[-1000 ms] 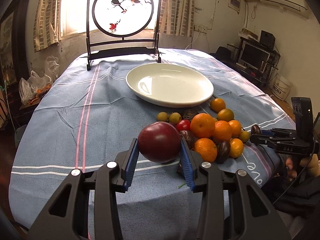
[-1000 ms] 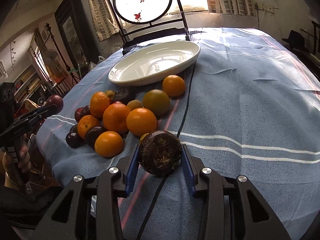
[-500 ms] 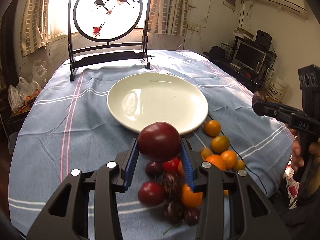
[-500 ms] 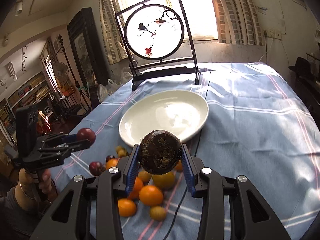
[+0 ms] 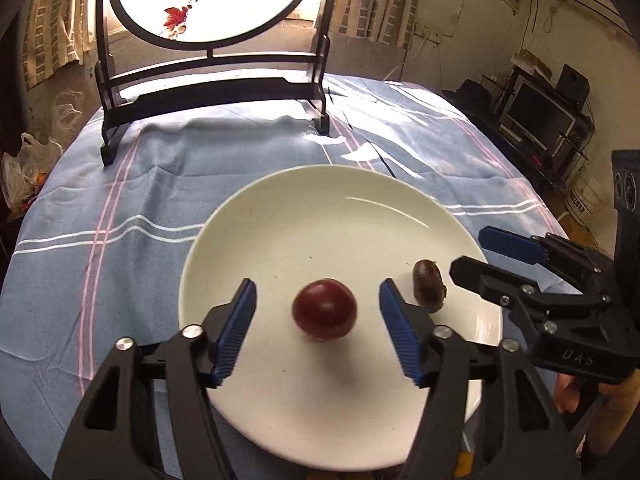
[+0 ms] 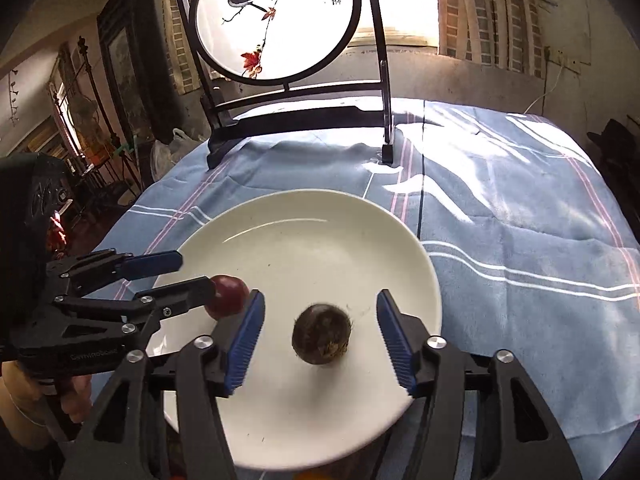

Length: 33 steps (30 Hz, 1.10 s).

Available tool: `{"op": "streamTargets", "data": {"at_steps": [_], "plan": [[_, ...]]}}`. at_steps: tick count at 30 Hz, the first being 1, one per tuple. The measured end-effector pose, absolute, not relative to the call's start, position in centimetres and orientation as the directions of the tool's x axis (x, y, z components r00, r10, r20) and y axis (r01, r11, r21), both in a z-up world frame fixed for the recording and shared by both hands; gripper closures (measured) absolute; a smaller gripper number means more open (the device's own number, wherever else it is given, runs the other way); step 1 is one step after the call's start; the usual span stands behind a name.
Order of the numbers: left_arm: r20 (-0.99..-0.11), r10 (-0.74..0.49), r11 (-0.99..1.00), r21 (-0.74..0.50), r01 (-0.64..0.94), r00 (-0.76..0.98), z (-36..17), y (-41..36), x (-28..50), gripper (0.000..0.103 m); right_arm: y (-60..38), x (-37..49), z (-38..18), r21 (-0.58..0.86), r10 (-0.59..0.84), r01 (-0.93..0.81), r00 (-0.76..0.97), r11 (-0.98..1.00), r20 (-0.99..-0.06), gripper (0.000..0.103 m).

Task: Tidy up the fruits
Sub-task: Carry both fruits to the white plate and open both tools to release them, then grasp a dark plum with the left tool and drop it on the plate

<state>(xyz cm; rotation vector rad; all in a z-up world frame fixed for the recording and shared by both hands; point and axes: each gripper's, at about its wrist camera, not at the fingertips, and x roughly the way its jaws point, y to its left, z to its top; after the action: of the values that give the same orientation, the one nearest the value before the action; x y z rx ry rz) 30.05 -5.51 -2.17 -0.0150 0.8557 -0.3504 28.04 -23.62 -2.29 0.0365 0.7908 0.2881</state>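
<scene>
Fruits released over the round white ceramic plate (image 5: pixel 280 216).
The left gripper (image 5: pixel 316 334) and the right gripper (image 6: pixel 320 338) had just been opened wide; the glossy dark-red round plum (image 5: pixel 324 314) and the rough brown-purple round fruit (image 6: pixel 322 336) were gripped by neither, near the plate's near edge.

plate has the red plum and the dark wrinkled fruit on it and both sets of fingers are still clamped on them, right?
Not clamped. Both wrist views show the red plum and dark wrinkled fruit on the plate, but both sets of fingers have just been opening and stand clear of them.
</scene>
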Motion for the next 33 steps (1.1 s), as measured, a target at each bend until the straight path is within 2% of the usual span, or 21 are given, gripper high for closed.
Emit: {"op": "streamTargets", "data": {"at_steps": [3, 5, 8, 20, 22, 24, 26, 33], "plan": [[-0.704, -0.332, 0.940, -0.188, 0.286, 0.628, -0.5, -3.9, 28.6, 0.031, -24.0, 26.4, -1.4, 0.135, 0.272, -0.248, 0.685, 0.959, -0.676, 0.040], [-0.689, -0.320, 0.943, -0.163, 0.291, 0.650, 0.4, -3.2, 26.2, 0.030, -24.5, 24.3, -0.9, 0.123, 0.267, -0.251, 0.693, 0.960, -0.669, 0.040], [-0.676, -0.315, 0.941, -0.132, 0.312, 0.666, 0.7, -1.9, 21.5, 0.021, -25.1, 20.1, -0.5, 0.088, 0.257, -0.269, 0.703, 0.959, -0.663, 0.040], [-0.708, -0.286, 0.908, 0.015, 0.419, 0.646, -4.5, -1.5, 4.7, 0.019, -26.9, 4.6, -5.0, 0.127, 0.318, -0.328, 0.637, 0.936, -0.702, 0.040], [-0.708, -0.286, 0.900, 0.032, 0.434, 0.646, -5.1, -2.1, 3.6, 0.022, -27.4, 3.7, -5.7, 0.147, 0.317, -0.307, 0.632, 0.940, -0.707, 0.040], [-0.717, -0.268, 0.902, 0.048, 0.429, 0.643, -5.7, -2.5, 3.6, 0.039, -27.9, 3.1, -5.9, 0.159, 0.312, -0.288, 0.635, 0.945, -0.707, 0.040], [-0.728, -0.303, 0.902, -0.011, 0.432, 0.615, -5.9, -2.2, 4.0, 0.045, -28.0, 2.6, -5.8, 0.161, 0.310, -0.281, 0.640, 0.946, -0.703, 0.040], [-0.716, -0.319, 0.894, -0.009, 0.448, 0.621, -5.5, -2.6, 3.0, 0.049, -27.8, 1.7, -5.4, 0.150, 0.316, -0.299, 0.649, 0.943, -0.693, 0.040]]}}
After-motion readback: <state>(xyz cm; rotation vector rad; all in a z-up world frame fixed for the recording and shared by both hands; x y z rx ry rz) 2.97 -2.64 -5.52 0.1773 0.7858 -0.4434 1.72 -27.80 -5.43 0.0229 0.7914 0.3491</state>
